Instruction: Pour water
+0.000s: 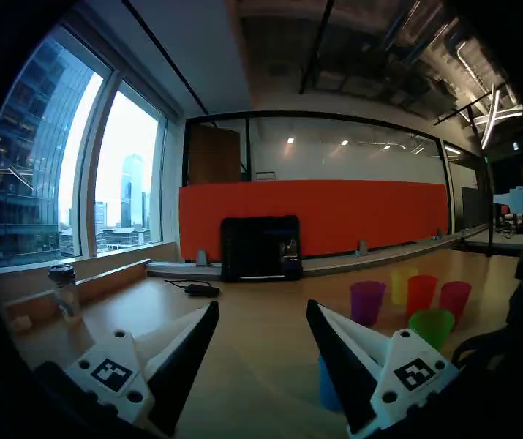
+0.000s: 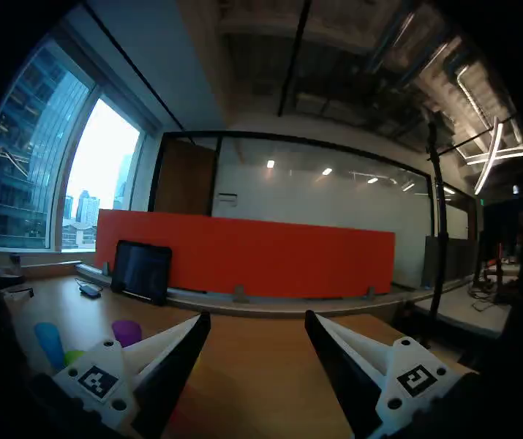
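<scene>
1. The left gripper [image 1: 262, 311] hangs low over the pale wooden tabletop [image 1: 261, 366]. Its two black-faced fingers stand apart, with nothing between them.
2. The clear plastic bottle with a dark cap [image 1: 64, 293] stands upright at eight o'clock in the left gripper view, near the window ledge and well apart from the gripper.
3. At four o'clock there is a cluster of plastic cups: the purple cup [image 1: 367, 301], the yellow cup [image 1: 401, 282], the red cup [image 1: 421, 293], the pink cup [image 1: 455, 298] and, nearest, the green cup [image 1: 431, 325].
4. The blue cup [image 1: 327, 384] sits at five o'clock, partly hidden behind one finger.
5. Whether any cup holds water, I cannot tell.
6. Straight ahead at twelve o'clock, the black tablet [image 1: 261, 247] is propped upright against the orange partition panel [image 1: 349, 212].
7. The right gripper [image 2: 256, 318] is likewise spread and empty above the tabletop.
8. In the right gripper view, the blue, purple and green cups sit at eight o'clock and the tablet at ten o'clock.
</scene>
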`<action>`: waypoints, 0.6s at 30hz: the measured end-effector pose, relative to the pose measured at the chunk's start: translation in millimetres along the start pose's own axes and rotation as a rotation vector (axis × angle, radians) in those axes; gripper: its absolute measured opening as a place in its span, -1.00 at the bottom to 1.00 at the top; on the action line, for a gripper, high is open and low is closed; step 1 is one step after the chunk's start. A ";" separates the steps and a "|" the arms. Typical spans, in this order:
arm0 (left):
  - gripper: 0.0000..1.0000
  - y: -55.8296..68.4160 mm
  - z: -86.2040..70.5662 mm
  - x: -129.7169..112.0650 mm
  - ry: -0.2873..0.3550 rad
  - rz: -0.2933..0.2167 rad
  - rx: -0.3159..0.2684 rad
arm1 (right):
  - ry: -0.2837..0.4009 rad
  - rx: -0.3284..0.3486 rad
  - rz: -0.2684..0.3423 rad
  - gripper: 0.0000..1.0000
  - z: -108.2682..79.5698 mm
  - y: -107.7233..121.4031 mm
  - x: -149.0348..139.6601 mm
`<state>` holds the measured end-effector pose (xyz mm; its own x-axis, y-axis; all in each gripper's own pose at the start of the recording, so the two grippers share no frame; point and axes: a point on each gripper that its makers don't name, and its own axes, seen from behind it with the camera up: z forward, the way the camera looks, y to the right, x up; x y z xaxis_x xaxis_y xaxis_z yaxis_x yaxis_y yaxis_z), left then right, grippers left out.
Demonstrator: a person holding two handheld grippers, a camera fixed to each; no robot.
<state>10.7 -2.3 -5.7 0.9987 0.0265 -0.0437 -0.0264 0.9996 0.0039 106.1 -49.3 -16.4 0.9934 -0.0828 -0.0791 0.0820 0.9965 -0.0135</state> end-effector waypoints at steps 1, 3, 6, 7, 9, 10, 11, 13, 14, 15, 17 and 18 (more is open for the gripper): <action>0.77 -0.2 0.6 -0.4 -0.002 -0.004 -0.001 | 0.000 0.001 0.000 1.00 0.1 -0.2 -0.4; 0.77 -0.6 1.7 -1.2 -0.006 -0.012 -0.004 | 0.001 0.002 0.001 1.00 0.2 -0.5 -1.1; 0.77 -2.7 2.3 -2.9 -0.010 -0.026 -0.003 | -0.002 0.005 0.005 1.00 0.2 -1.7 -1.6; 0.77 -3.6 2.4 -3.8 -0.013 -0.028 -0.001 | -0.001 0.007 0.006 1.00 0.3 -2.0 -1.1; 0.77 -5.2 2.7 -5.6 -0.018 -0.032 0.002 | 0.000 0.008 0.008 1.00 0.4 -2.5 -0.1; 0.77 -4.5 3.3 -6.3 -0.020 -0.031 0.001 | 0.001 0.009 0.008 1.00 0.3 -2.7 0.0; 0.77 -4.0 3.9 -7.0 -0.022 -0.031 0.000 | 0.002 0.009 0.009 1.00 0.2 -2.9 0.1; 0.77 -3.1 4.4 -8.2 -0.026 -0.030 -0.001 | 0.002 0.011 0.009 1.00 -0.1 -3.7 0.6; 0.77 -2.9 4.4 -8.6 -0.028 -0.030 -0.002 | 0.002 0.012 0.009 1.00 -0.3 -4.2 1.0; 0.77 -2.6 4.4 -9.0 -0.030 -0.030 -0.002 | 0.002 0.014 0.008 1.00 -0.6 -4.7 1.4; 0.77 -3.4 4.9 -9.9 -0.035 -0.030 -0.001 | 0.004 0.016 0.009 1.00 -0.8 -5.7 2.1; 0.77 -3.7 5.2 -10.3 -0.037 -0.030 0.000 | 0.006 0.017 0.009 1.00 -0.9 -6.1 2.5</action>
<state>0.7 -6.4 -0.1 1.0000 -0.0031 -0.0065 0.0031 1.0000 0.0034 108.0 -55.6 -17.4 0.9937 -0.0738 -0.0847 0.0744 0.9972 0.0041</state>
